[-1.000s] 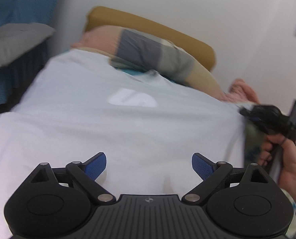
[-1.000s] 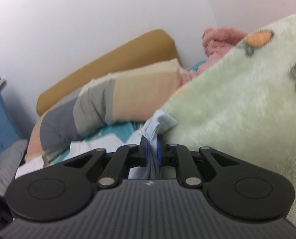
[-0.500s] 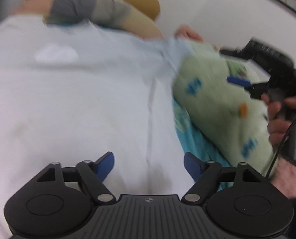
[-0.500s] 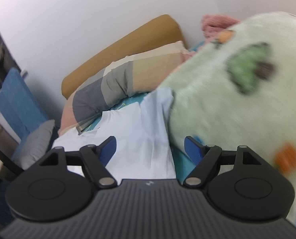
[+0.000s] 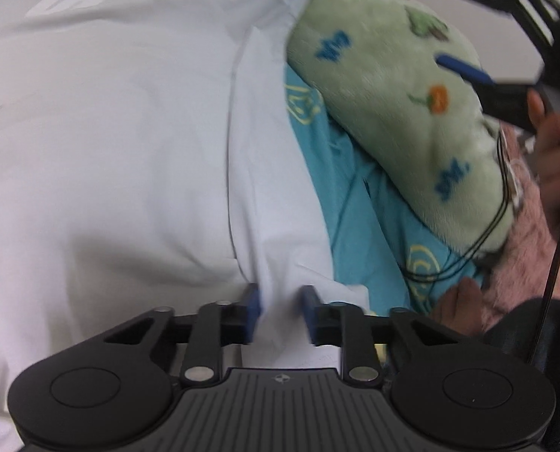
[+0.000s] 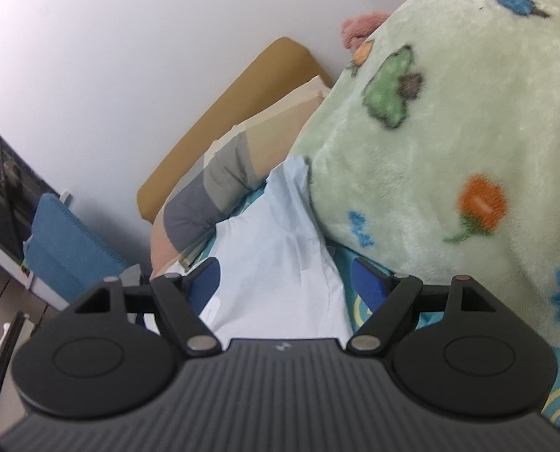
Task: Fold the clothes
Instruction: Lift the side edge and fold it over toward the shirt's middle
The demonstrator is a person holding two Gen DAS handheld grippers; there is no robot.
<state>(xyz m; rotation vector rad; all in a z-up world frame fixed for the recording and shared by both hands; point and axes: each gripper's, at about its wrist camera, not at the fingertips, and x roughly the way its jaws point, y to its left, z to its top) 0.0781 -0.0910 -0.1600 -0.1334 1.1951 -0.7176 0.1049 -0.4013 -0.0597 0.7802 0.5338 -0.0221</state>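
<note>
A pale blue T-shirt (image 5: 122,120) lies spread flat on the bed, with a white logo (image 5: 63,2) near its far end. Its right sleeve edge runs down toward my left gripper (image 5: 279,310). The left jaws are narrowed around a fold of that edge, with a small gap still showing. My right gripper (image 6: 284,282) is open and empty, held above the shirt's far sleeve (image 6: 280,233). It also shows in the left wrist view (image 5: 505,37), raised at the upper right.
A green fleece blanket (image 5: 404,113) with a printed pattern lies bunched along the shirt's right side on the teal sheet (image 5: 359,207). A striped pillow (image 6: 219,188) and tan headboard (image 6: 250,90) are at the far end. A blue chair (image 6: 65,233) stands left of the bed.
My right gripper opened, let go of the shirt's sleeve and lifted away. My left gripper swung right to the shirt's near right edge and its jaws narrowed around the cloth.
</note>
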